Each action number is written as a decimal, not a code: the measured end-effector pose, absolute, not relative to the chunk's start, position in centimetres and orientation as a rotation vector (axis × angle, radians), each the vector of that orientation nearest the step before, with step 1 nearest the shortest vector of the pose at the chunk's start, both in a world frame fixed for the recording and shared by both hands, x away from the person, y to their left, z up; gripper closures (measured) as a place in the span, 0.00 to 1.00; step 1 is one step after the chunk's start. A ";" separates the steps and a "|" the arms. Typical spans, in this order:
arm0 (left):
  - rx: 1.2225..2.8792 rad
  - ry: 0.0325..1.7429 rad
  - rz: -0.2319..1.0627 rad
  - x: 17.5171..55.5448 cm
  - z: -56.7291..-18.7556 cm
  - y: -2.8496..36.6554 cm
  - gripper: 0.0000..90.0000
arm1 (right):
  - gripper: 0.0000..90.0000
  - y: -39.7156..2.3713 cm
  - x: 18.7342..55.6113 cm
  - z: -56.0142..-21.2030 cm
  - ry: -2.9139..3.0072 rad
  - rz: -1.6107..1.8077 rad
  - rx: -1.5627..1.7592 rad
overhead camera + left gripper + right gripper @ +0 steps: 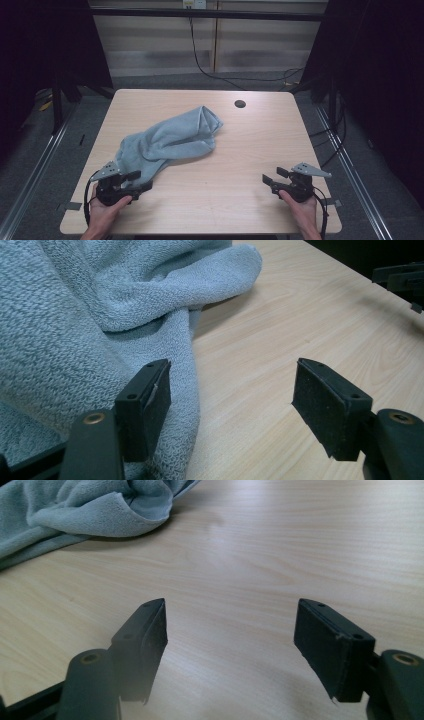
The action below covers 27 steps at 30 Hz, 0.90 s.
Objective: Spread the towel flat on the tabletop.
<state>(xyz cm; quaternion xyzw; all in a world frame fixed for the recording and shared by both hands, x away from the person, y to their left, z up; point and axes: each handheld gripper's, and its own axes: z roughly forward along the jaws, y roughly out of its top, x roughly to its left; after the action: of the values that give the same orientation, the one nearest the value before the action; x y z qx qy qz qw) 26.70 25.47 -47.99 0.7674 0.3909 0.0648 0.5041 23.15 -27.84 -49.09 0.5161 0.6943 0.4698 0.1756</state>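
A crumpled pale blue towel (167,140) lies across the left half of the wooden table (250,150), running from the middle toward the front left. My left gripper (136,181) rests at the front left, open, beside the towel's near end. In the left gripper view (230,397) the towel (85,315) lies against the left jaw, with bare wood between the jaws. My right gripper (273,177) sits at the front right, open, over bare wood and well away from the towel. The right gripper view (229,635) looks across the table to the towel (85,505) at top left.
A round cable hole (240,104) is in the table near its far edge. Black cables (200,60) hang behind the table. Metal rails run along the floor (45,155) on both sides. The other gripper (400,280) shows at the top right of the left gripper view.
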 end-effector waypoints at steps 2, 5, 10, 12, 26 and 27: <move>1.867 0.931 0.147 26.6 -48.0 25.2 0.35 | 0.38 -28.0 23.0 -49.0 1.984 1.364 1.464; 1.879 0.908 0.133 26.5 -47.9 24.8 0.36 | 0.38 -27.9 22.8 -48.9 1.999 1.373 1.452; 1.872 0.905 0.129 26.6 -47.7 24.5 0.38 | 0.38 -27.7 22.7 -48.8 2.011 1.376 1.437; 1.869 0.909 0.127 27.1 -47.4 24.5 0.42 | 0.38 -27.6 22.8 -48.8 2.025 1.370 1.435; 1.802 0.919 0.212 33.0 -43.8 26.2 0.52 | 0.36 -26.7 23.1 -48.5 2.067 1.367 1.410; 1.794 0.931 0.202 33.8 -43.5 26.5 0.51 | 0.36 -26.8 23.1 -48.5 2.067 1.368 1.410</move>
<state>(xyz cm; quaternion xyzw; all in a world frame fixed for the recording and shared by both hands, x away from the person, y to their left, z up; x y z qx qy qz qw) 33.79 26.45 -43.54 0.7505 0.3894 0.0844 0.5273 23.12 -26.75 -48.49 0.4892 0.7173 0.4746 0.1448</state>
